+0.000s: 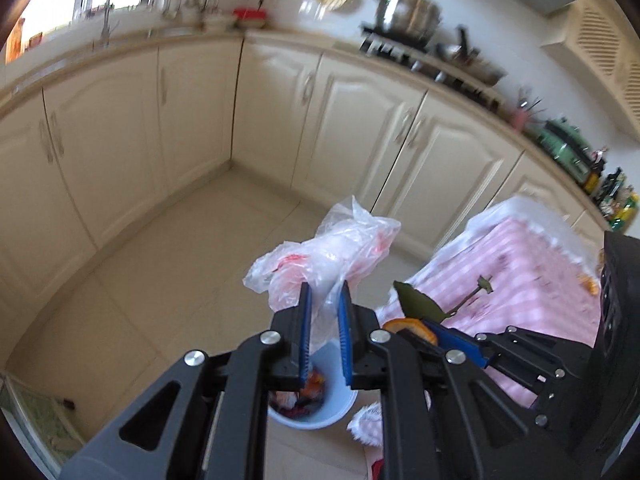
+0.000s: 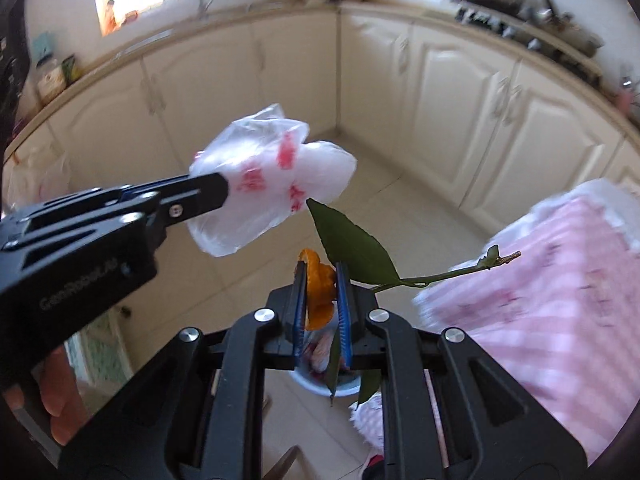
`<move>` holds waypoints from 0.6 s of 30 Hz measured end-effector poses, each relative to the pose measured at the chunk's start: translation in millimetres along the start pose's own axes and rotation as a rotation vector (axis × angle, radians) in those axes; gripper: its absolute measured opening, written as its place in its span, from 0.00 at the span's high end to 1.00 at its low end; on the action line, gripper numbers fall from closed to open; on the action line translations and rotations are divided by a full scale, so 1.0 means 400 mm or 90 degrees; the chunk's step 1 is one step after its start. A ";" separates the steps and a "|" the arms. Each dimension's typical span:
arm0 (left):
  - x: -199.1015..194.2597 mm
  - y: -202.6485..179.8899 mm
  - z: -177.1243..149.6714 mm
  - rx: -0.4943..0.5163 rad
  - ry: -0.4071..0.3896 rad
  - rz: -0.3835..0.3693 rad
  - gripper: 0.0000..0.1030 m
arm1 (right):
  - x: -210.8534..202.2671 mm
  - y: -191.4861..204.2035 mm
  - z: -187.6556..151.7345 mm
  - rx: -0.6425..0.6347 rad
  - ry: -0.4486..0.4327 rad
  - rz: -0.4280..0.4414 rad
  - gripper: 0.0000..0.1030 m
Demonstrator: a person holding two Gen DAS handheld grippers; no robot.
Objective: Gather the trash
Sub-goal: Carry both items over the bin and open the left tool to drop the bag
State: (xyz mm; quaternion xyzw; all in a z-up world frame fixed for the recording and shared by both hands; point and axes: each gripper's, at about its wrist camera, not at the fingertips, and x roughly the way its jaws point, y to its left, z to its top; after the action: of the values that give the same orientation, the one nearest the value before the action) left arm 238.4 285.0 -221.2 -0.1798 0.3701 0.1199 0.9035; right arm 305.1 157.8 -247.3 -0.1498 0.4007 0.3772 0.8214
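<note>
Below, on the pale tiled floor (image 1: 168, 248), a round light-blue plastic bin (image 1: 320, 412) is sitting with colourful scraps already lying inside it. Both grippers are hanging above it, pointing downward. The left gripper (image 1: 325, 292) is pinching a crumpled clear plastic bag with red print (image 1: 332, 248); its blue-padded jaws are standing nearly closed on the thin film, and the bag is billowing out beyond the fingertips. The right gripper (image 2: 321, 270) is clamping a curled piece of orange peel (image 2: 318, 284) between almost closed jaws, together with a green leaf on a thin twig (image 2: 356, 248) that is sticking out toward a table draped in a pink-and-white checked cloth (image 2: 560, 300). Cream-coloured kitchen cabinets (image 1: 120, 128) are lining the walls behind. A person's fingers (image 2: 60, 392) are wrapping the left gripper's handle.
</note>
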 end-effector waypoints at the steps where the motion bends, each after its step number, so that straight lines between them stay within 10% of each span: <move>1: 0.033 0.013 -0.010 -0.011 0.022 -0.006 0.88 | 0.029 -0.006 -0.012 0.000 0.016 -0.004 0.86; 10: 0.247 -0.016 -0.069 -0.030 0.162 -0.043 0.77 | 0.156 -0.078 -0.066 0.027 0.092 -0.021 0.86; 18: 0.289 -0.056 -0.078 -0.003 0.183 -0.024 0.56 | 0.195 -0.113 -0.080 0.041 0.109 -0.024 0.86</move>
State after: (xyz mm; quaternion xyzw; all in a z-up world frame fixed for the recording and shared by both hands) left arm 307.2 261.3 -318.7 -0.2044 0.4923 0.0770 0.8426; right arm 351.9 148.8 -330.2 -0.1628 0.4782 0.3344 0.7956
